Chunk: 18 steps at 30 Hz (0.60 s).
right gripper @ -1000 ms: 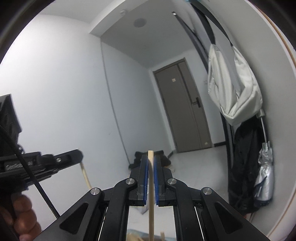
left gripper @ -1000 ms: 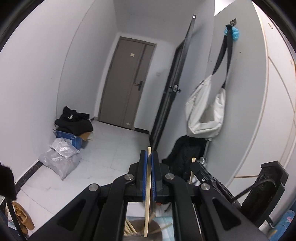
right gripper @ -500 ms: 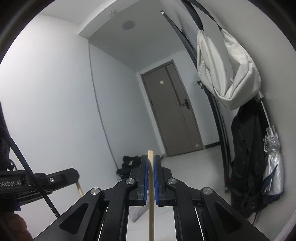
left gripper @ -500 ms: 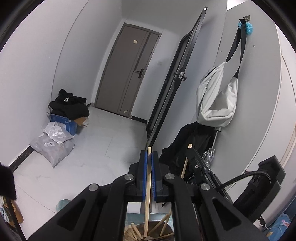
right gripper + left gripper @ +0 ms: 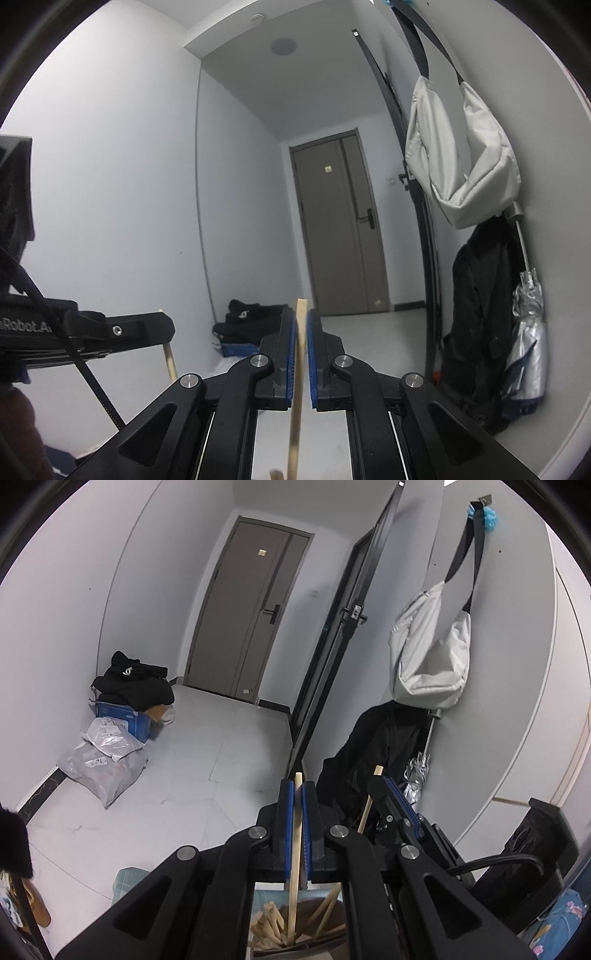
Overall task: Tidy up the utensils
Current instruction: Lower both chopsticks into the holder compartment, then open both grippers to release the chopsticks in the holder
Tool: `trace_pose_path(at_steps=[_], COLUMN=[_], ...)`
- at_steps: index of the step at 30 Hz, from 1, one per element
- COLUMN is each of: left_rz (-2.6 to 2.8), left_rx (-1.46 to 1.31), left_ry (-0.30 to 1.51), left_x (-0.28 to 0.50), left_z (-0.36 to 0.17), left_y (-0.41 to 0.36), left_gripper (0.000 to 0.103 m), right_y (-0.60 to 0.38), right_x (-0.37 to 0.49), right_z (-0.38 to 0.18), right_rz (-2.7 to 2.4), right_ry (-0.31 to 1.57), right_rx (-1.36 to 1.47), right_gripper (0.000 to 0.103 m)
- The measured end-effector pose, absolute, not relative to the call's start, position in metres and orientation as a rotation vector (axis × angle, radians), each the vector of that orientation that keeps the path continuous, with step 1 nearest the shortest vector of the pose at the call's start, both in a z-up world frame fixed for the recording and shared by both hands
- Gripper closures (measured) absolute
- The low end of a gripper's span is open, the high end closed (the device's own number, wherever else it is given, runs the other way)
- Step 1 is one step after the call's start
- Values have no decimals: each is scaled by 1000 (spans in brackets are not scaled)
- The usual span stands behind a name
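A home's entrance hallway: a brown front door (image 5: 255,616) with a lock handle ends a narrow white-walled passage with a pale tiled floor (image 5: 192,775). A grey bag (image 5: 428,657) hangs from a wall hook above a dark coat (image 5: 380,749) and a folded umbrella (image 5: 528,332); parcels (image 5: 103,764) lie in the corner.

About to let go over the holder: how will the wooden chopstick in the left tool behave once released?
The chopstick looks thin, straight and stiff, probably very light. Its tip is already in the holder, so it should drop in and lean like the other sticks.
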<state>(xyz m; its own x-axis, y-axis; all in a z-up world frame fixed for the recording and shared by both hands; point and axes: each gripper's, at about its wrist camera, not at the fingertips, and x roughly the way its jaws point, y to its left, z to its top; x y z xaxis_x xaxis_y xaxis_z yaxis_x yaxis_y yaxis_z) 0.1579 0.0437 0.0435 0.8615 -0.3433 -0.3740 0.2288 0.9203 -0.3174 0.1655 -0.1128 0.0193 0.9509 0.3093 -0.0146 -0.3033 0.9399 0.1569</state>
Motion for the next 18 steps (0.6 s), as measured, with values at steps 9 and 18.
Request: trace_pose_path(at_steps=[9,18], left_rz=[-338,-378], left_rx=[-217,-165], left_ry=[509,653], left_x=[146,135], left_z=[31,18], left_y=[38,26], left_gripper=[102,102], right_y=[-120,-122], right_x=[137,100], right_z=[13,-10], right_rz=[361,421], right_ry=[99,267], right_rx=[109,37], right_gripper=[98,98])
